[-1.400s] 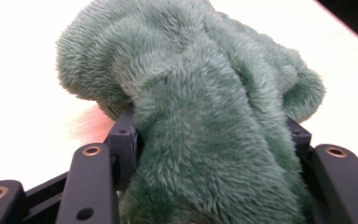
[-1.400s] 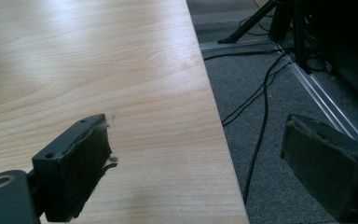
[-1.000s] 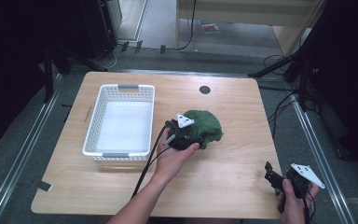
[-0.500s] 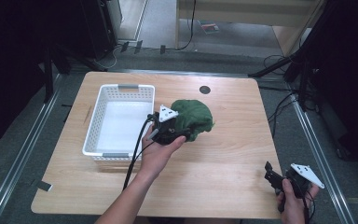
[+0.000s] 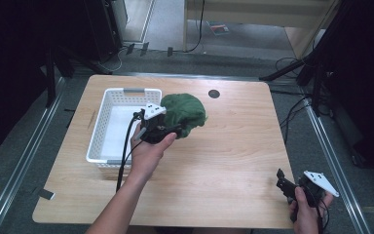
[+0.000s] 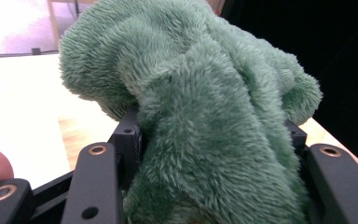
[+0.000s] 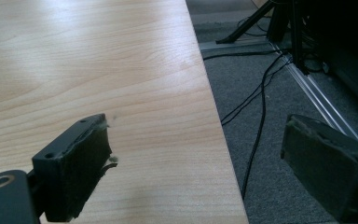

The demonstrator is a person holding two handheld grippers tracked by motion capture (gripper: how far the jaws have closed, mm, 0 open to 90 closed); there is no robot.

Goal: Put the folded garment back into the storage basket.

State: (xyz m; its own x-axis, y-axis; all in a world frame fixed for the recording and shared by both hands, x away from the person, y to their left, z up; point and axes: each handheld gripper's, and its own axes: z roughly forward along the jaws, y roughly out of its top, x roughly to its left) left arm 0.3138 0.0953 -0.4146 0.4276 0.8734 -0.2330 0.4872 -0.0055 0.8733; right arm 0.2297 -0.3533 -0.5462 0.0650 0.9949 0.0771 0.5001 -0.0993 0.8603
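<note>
While bunched into a loose lump, the dark green fluffy fleece cloth shows deep folds and a long soft pile; in the left gripper view the cloth bulges up and out past the jaws, which are clamped on a thick fold of it. The left tool holds it lifted, cloth hanging just ahead of the tool, at the right rim of the white slotted plastic basket, over the light wood table. Whether the cloth touches the basket rim, cannot tell. Basket sits just left of the left tool, its near wall beside the wrist. A small round black hole cover lies in the table beyond the cloth, apart from it. Black cable trails from the left tool down past the basket's near corner. The left hand wraps the tool body from below, forearm slanting in from the bottom edge, grey three-cornered plate on top. The right tool sits well apart at the near right corner of the table, jaws wide apart, nothing between them; in the right gripper view the right tool straddles the table edge, grey carpet and black cables beneath the outer jaw. The right hand grips it low, at the table's near edge.
</note>
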